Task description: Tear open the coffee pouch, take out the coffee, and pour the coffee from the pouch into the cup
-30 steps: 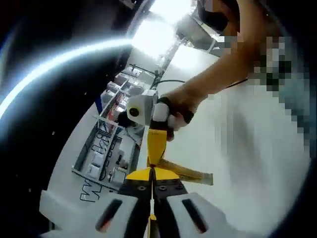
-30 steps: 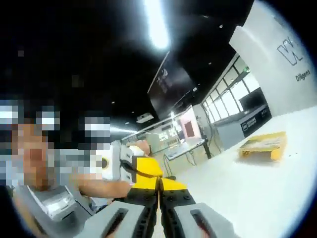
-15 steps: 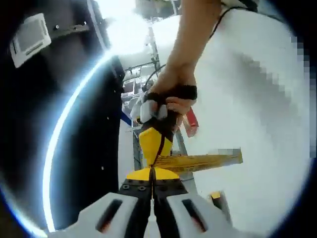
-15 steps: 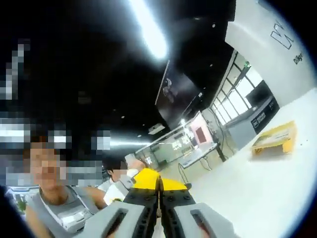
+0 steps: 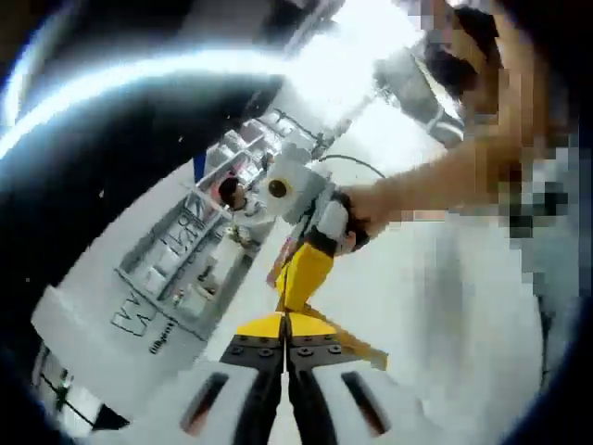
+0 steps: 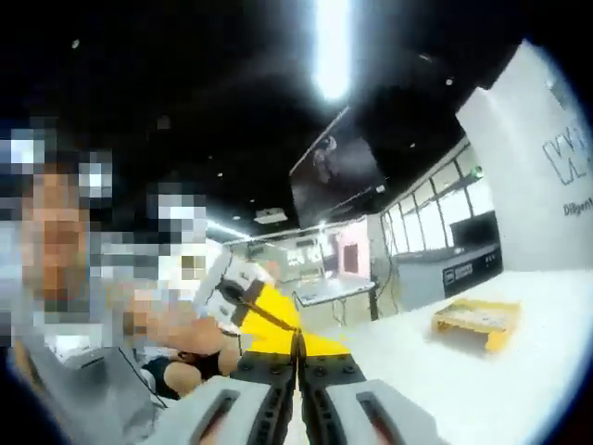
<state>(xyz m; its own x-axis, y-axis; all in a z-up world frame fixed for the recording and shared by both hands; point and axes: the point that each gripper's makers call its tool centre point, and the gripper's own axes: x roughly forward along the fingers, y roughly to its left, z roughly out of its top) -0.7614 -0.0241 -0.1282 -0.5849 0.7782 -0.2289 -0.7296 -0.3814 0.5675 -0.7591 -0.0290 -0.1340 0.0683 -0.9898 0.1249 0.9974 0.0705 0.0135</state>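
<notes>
In the left gripper view, we see shelving with small bins [image 5: 199, 250] at the far left, under a white wall panel with dark lettering [image 5: 139, 324]. Our left gripper [image 5: 285, 345] rises from the bottom centre with its jaws pressed together, pinching a yellow coffee pouch [image 5: 301, 273] at its lower edge. The pouch stretches up from our jaws toward the right gripper [image 5: 320, 243], which comes in from the upper right and clamps the pouch's far end. A hand [image 5: 366, 213] wraps that gripper, and a bare forearm runs off to the right. Just right of our jaws a narrow yellow strip of the pouch [image 5: 357, 348] hangs out sideways over the white desk [image 5: 435, 306]. The pouch is held in the air between the two grippers, clear of the desk.

In the right gripper view, at the left we see a person's torso in a grey top [image 6: 65, 389]. Next, the left gripper [image 6: 243, 298] reaches in from the left, held in a hand [image 6: 185, 334], and grips the yellow coffee pouch [image 6: 269, 320] at its far end. At bottom centre our right gripper [image 6: 298, 357] has its jaws closed tight on the near edge of the same pouch. Above, a long ceiling light [image 6: 332, 46] glows against a dark ceiling, and a dark hanging screen [image 6: 338, 176] sits below it. To the right, a flat yellow box [image 6: 477, 320] lies on the white desk [image 6: 435, 389], well apart from the pouch.
</notes>
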